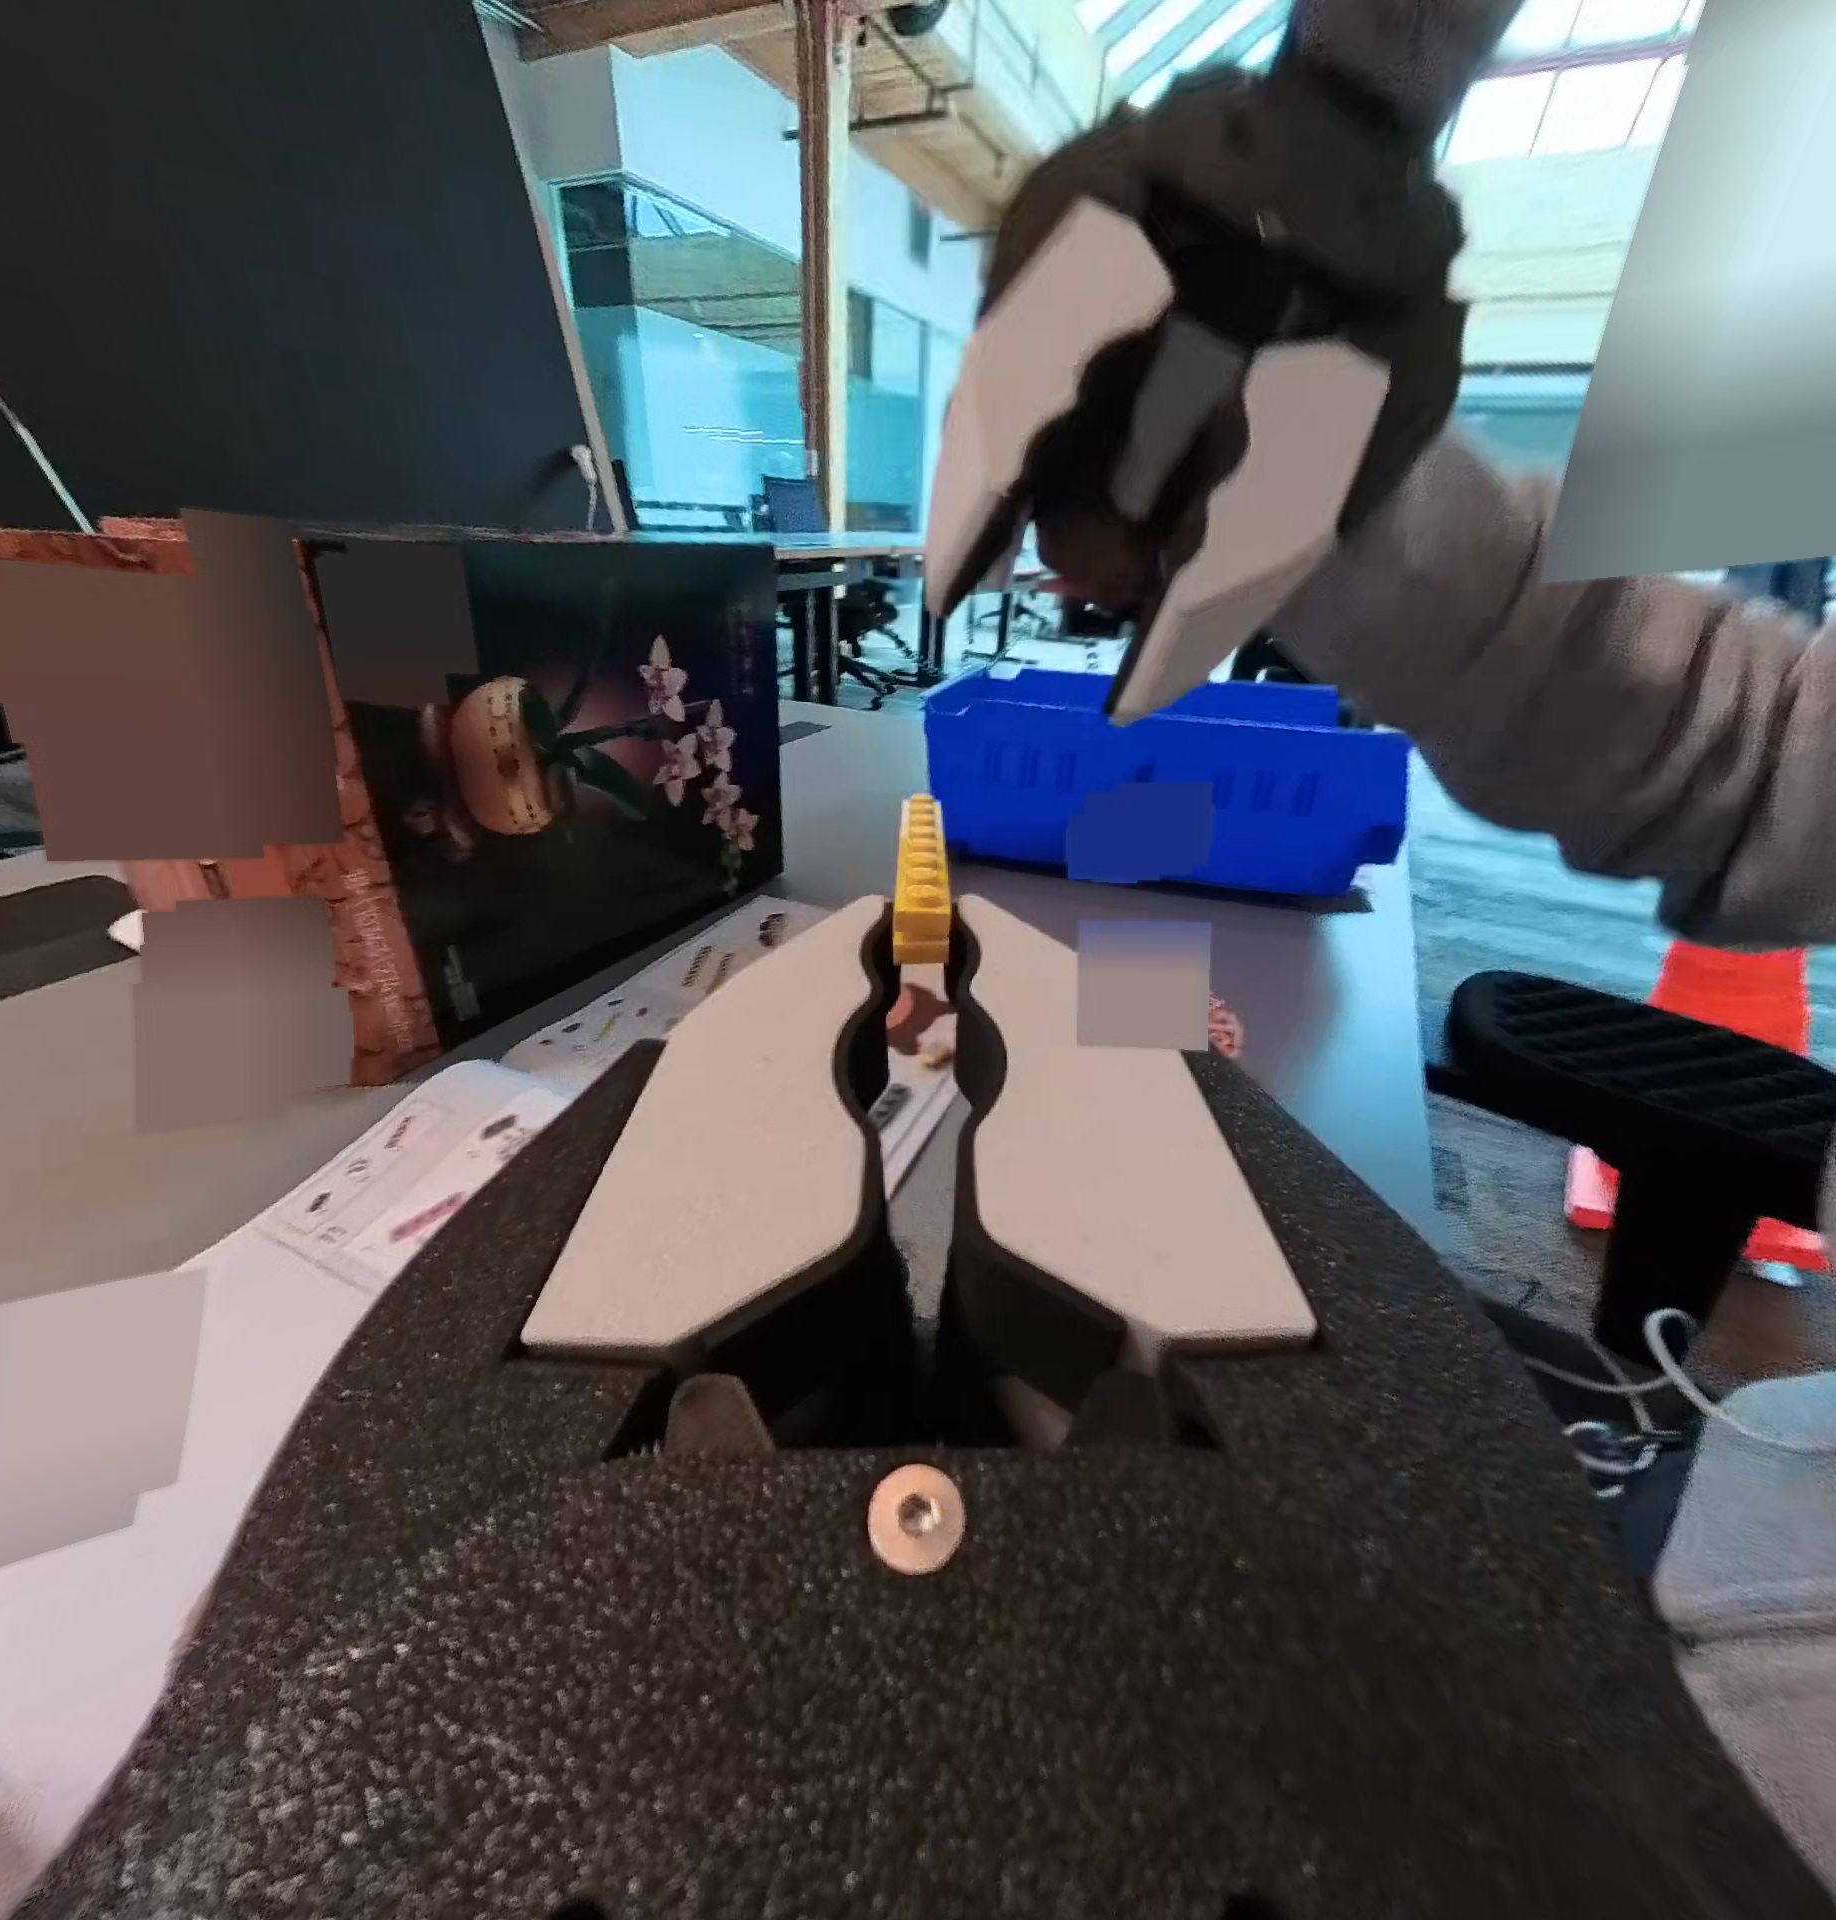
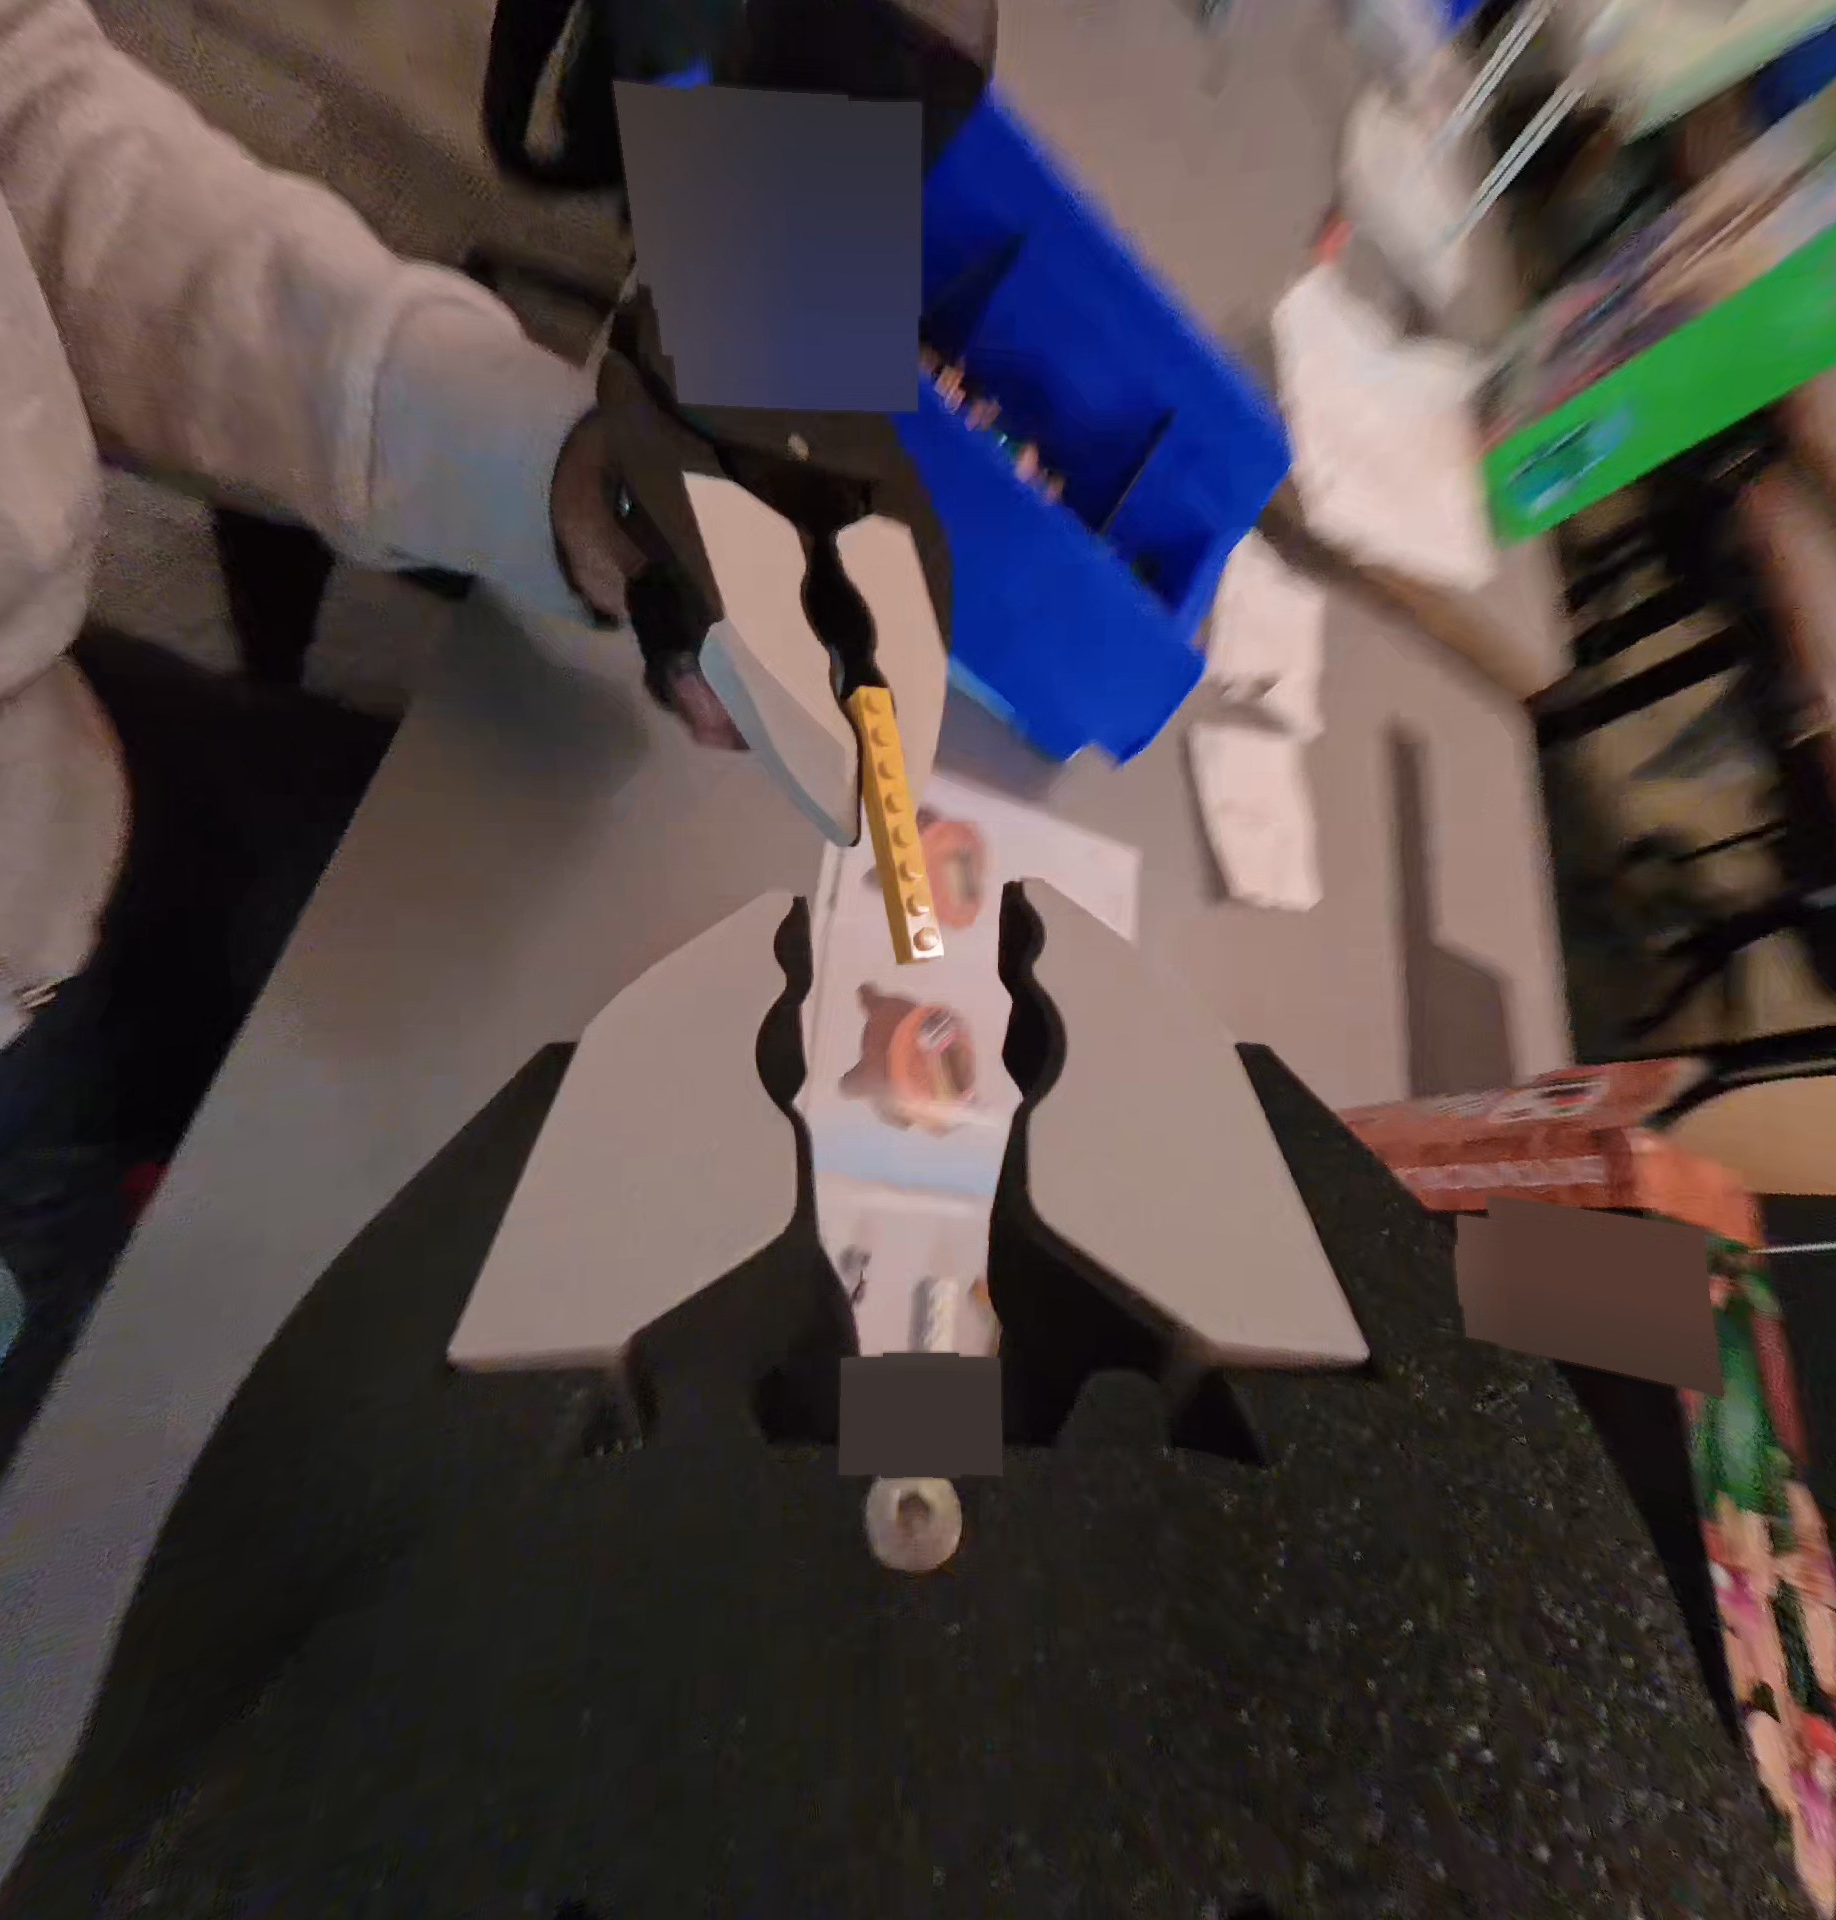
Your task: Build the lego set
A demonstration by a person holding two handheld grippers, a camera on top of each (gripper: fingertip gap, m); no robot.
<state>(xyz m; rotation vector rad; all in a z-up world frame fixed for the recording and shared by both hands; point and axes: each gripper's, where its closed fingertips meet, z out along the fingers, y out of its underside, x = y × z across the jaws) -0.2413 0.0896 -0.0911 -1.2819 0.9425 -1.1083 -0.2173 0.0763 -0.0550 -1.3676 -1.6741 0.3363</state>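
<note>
My left gripper [image 1: 924, 920] is shut on one end of a long yellow studded Lego plate [image 1: 922, 871], which sticks out forward above the table. In the right wrist view the same left gripper [image 2: 878, 717] comes in from the top with the yellow plate [image 2: 898, 826] pointing toward my right gripper [image 2: 903, 904]. My right gripper is open and empty, its fingertips on either side of the plate's free end. In the left wrist view the right gripper [image 1: 1039, 655] hangs open above and beyond the plate.
A blue parts bin [image 1: 1163, 790] stands behind the plate. A dark Lego box with flowers [image 1: 571, 769] stands at left. An instruction booklet [image 1: 623, 1029] lies open on the grey table. A black chair armrest [image 1: 1641, 1081] is off the right edge. A green box [image 2: 1672, 364] lies far off.
</note>
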